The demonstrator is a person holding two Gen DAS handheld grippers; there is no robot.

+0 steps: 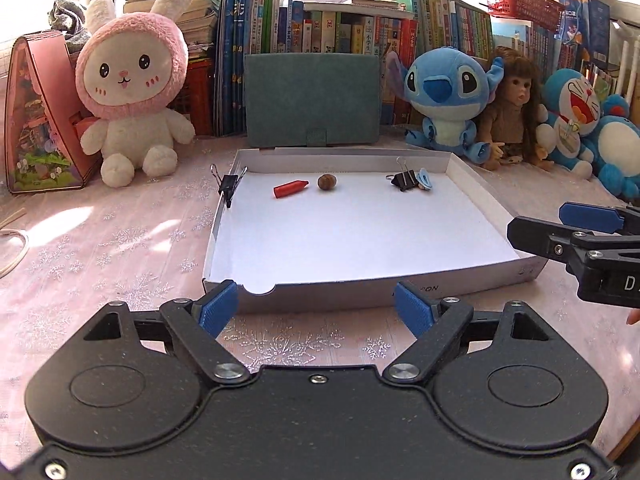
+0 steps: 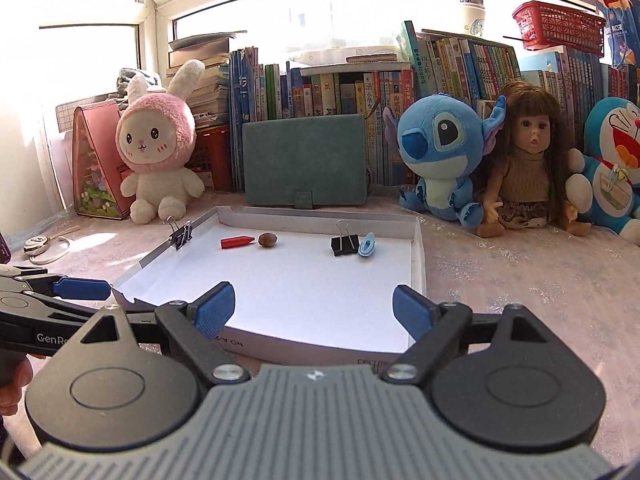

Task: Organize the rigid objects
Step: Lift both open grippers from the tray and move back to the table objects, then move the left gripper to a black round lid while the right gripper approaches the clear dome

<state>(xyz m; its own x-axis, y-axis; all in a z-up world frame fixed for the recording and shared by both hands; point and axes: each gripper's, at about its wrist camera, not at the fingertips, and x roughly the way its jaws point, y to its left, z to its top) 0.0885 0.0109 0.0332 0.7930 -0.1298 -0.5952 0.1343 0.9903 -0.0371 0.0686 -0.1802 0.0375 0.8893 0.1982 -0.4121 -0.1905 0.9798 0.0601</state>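
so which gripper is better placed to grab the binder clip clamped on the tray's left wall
Left, probably. The left gripper sits open at the tray's near-left corner, on the side of the binder clip. The right gripper is also open but nearer the right wall, so it would cross the tray.

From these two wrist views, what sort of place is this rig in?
Most likely a home, probably a child's room or study corner. A row of books lines the window sill, soft toys such as the pink rabbit and a doll sit before it, and a snowflake-print tablecloth covers the table.
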